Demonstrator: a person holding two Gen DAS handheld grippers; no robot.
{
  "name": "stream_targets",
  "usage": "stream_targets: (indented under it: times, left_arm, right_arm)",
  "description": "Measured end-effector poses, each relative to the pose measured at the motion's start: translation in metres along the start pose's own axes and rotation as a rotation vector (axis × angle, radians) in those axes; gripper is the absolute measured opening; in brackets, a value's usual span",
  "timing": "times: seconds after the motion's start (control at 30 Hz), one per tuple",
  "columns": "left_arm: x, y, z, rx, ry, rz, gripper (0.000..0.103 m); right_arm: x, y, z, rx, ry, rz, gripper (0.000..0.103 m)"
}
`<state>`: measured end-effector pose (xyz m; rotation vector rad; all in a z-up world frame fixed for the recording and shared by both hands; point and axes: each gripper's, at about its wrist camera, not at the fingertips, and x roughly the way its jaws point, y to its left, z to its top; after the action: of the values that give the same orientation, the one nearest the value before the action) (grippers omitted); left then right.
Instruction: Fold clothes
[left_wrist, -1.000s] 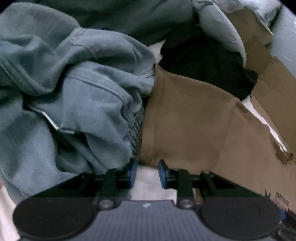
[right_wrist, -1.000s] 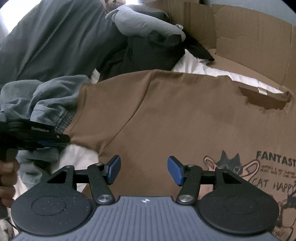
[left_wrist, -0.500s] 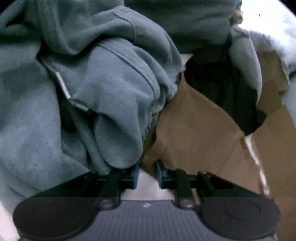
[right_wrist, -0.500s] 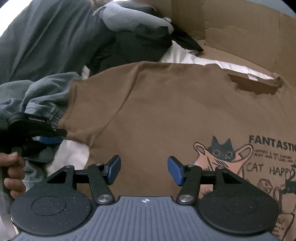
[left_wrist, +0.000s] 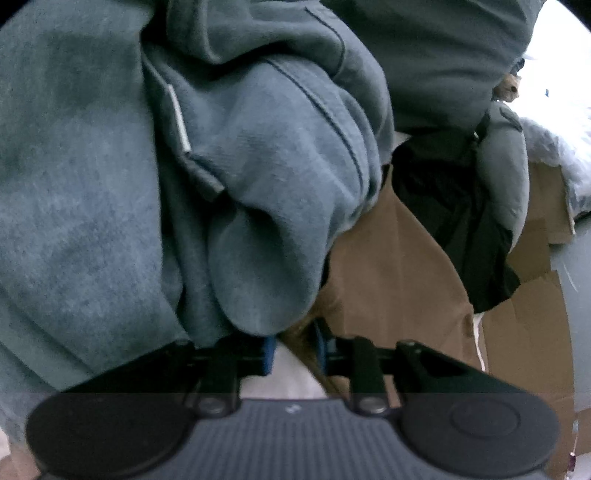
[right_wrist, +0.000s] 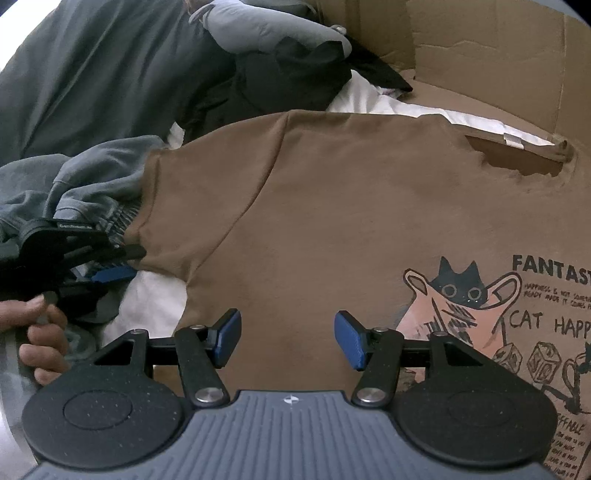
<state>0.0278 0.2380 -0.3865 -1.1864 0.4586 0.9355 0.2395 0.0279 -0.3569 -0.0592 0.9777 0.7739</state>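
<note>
Brown tee (right_wrist: 351, 206) lies flat on the white bedding, sleeve tip between my left gripper (left_wrist: 293, 350)'s narrowed jaws, whether pinched I cannot tell, right gripper (right_wrist: 288, 341) spread over the body; closing on that sleeve looks next.

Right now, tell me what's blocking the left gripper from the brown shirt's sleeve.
The blue-grey sweatshirt bulges over the left gripper and lies against the brown T-shirt sleeve edge. The pads straddle a bit of sleeve hem, with a gap still showing. The right gripper hovers open above the shirt, unobstructed.
</note>
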Motion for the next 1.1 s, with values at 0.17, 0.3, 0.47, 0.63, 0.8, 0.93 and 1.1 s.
stream_targets:
  times: [0.17, 0.3, 0.47, 0.63, 0.8, 0.93, 1.1]
  left_arm:
    - [-0.011, 0.002, 0.001, -0.012, -0.013, -0.033, 0.009]
    - [-0.022, -0.005, 0.003, 0.023, 0.01, -0.069, 0.009]
    - [-0.033, -0.024, 0.02, 0.109, 0.016, -0.122, 0.008]
    - [-0.043, -0.031, 0.026, 0.174, 0.008, -0.134, 0.007]
    - [-0.041, -0.033, 0.03, 0.226, 0.018, -0.134, 0.007]
    - [-0.04, -0.034, 0.031, 0.26, 0.027, -0.122, 0.007]
    - [-0.04, -0.04, 0.031, 0.304, 0.04, -0.123, 0.007]
  right_arm:
    - [0.003, 0.004, 0.004, 0.014, -0.02, 0.025, 0.059]
    - [0.015, 0.015, 0.008, 0.007, -0.006, 0.077, 0.037]
    - [0.029, 0.037, 0.015, -0.007, 0.016, 0.14, 0.023]
    - [0.044, 0.05, 0.016, 0.04, 0.024, 0.151, 0.003]
    - [0.055, 0.05, 0.016, 0.11, 0.02, 0.17, 0.001]
    - [0.058, 0.052, 0.017, 0.134, 0.02, 0.185, 0.0]
    - [0.063, 0.053, 0.015, 0.128, 0.051, 0.177, 0.0]
